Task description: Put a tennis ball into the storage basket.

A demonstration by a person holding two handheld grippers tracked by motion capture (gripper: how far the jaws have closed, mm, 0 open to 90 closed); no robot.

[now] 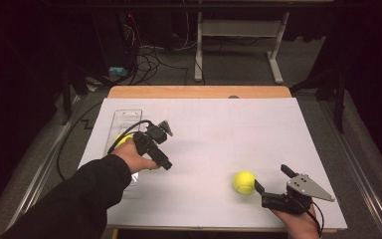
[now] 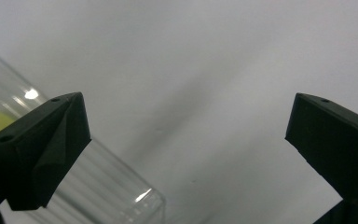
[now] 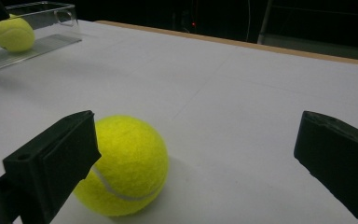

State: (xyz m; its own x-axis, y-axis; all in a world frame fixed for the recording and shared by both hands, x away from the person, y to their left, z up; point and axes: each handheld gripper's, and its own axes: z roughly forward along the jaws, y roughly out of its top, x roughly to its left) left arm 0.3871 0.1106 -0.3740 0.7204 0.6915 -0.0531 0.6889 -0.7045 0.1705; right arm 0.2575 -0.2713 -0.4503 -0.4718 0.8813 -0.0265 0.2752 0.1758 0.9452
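Note:
A yellow tennis ball [image 1: 243, 181] lies loose on the white sheet near the front right. My right gripper [image 1: 273, 178] stands open just right of it; in the right gripper view the ball [image 3: 126, 165] sits by the left jaw, with that gripper [image 3: 196, 137] holding nothing. A second tennis ball [image 1: 123, 140] rests inside a clear plastic container [image 1: 127, 119] at the left, partly hidden by the hand. My left gripper [image 1: 166, 147] is open over the sheet beside the container. In the left gripper view, the container [image 2: 98, 186] lies beside the left jaw of that gripper [image 2: 186, 123].
The white sheet [image 1: 219, 134] covers most of the wooden table [image 1: 199, 91]. In the right gripper view the container [image 3: 37, 46] and its ball [image 3: 11, 32] lie far off at the top left. Cables and table legs stand on the floor beyond the far edge.

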